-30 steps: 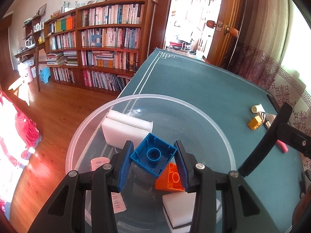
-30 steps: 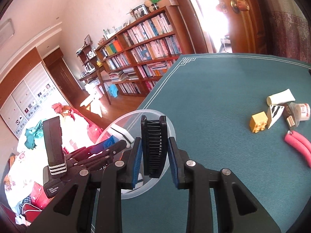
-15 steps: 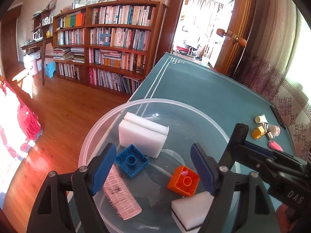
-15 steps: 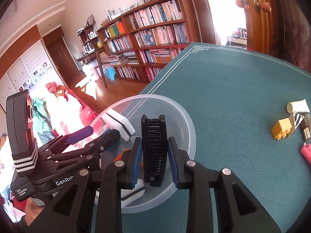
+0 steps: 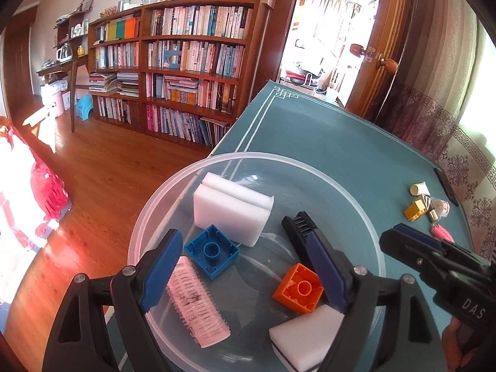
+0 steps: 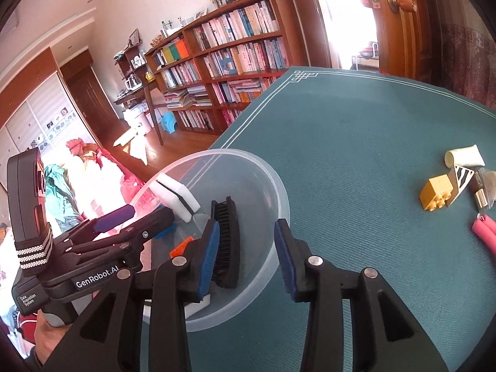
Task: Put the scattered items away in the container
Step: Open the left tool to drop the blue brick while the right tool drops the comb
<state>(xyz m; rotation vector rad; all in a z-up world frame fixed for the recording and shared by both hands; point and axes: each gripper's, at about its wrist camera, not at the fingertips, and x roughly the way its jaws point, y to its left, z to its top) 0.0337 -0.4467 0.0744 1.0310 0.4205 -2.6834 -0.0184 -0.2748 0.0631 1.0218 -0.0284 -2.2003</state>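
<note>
Nearest to both cameras, two hand-held grippers hover over a clear plastic bowl [image 5: 217,162] at the near corner of a teal-covered table [image 6: 356,142]. The left gripper [image 5: 245,266] has its jaws spread wide and holds nothing. The right gripper [image 6: 245,251] also has its jaws spread; a black brush [image 6: 228,241] lies against its left finger, inside the bowl, and looks released rather than pinched.

Inside the bowl lie a blue block [image 5: 212,251], an orange block [image 5: 299,288], a pink hair roller [image 5: 197,302], a white sponge [image 5: 232,206] and a second white sponge with a dark base [image 5: 307,338].

Farther across the table, well apart from the bowl, a small cluster waits to be tidied: a yellow block [image 6: 437,192], a white tube [image 6: 465,156], a small striped item [image 6: 463,179] and a pink-handled tool [image 6: 485,232] at the frame's edge. Beyond the table stand a bookshelf [image 5: 173,62] and an open doorway.

The bowl sits close to the table's edge above a wooden floor. Likely risks: the right gripper could catch the brush or the rim while pulling out and tip the light bowl off the table, and the two grippers, close together over the bowl, could knock each other.
</note>
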